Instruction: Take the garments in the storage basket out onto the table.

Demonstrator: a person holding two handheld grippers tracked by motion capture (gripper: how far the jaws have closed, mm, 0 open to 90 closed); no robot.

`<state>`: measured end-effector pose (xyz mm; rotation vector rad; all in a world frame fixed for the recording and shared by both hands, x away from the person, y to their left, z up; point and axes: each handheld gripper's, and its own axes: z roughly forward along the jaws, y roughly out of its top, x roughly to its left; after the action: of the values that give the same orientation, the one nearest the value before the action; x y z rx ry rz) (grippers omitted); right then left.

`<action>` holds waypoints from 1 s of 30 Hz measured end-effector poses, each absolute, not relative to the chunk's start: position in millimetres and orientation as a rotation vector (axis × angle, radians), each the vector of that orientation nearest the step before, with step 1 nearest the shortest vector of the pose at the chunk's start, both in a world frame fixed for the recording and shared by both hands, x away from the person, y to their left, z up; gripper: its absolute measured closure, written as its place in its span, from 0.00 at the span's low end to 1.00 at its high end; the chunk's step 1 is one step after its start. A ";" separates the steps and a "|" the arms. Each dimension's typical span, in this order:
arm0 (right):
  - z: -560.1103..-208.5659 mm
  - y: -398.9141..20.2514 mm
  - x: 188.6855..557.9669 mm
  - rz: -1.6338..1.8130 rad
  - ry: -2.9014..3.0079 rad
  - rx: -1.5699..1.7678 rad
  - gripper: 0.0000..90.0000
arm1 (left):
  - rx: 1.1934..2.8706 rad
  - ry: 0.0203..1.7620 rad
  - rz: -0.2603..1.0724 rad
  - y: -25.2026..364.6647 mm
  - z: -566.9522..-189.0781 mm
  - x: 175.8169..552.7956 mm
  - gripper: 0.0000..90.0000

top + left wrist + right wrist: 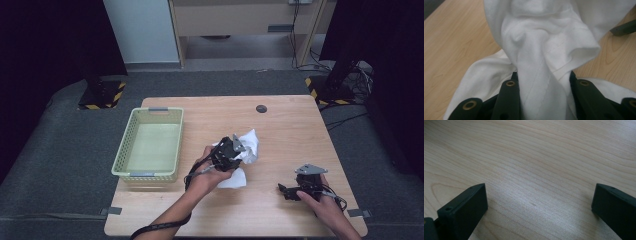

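A crumpled white cloth (251, 142) lies near the middle of the wooden table (285, 135). My left gripper (234, 150) is shut on it. In the left gripper view a bunched fold of the cloth (541, 62) is pinched between the two black jaws, and the rest spreads over the wood. My right gripper (283, 189) rests low over the table at the front right, apart from the cloth. In the right gripper view its fingers (466, 207) stand wide, so the right gripper (540, 198) is open with bare wood between them.
A pale green slatted basket (124, 150) stands at the table's left side. A small dark round disc (261, 108) sits near the far edge. A dark object's edge (624, 28) shows beyond the cloth. Dark stands with striped bases flank the table on the floor.
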<state>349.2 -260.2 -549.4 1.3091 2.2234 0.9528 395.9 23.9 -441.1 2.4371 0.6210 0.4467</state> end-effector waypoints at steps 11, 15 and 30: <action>-549.5 -260.3 349.6 0.955 2.228 1.301 0.00 | 2.479 0.671 0.358 1.0 -486.1 386.3 0.76; -549.8 -261.0 351.4 0.961 2.234 1.289 0.00 | 2.444 0.700 0.392 -0.4 -501.1 387.0 0.76; -549.3 -260.9 353.3 0.954 2.230 1.303 0.00 | 2.418 0.762 0.410 -17.9 -517.9 371.4 0.37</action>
<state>353.3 -260.9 -549.3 1.3032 2.2300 0.9535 371.4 -17.9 -517.9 2.4175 0.7621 0.4104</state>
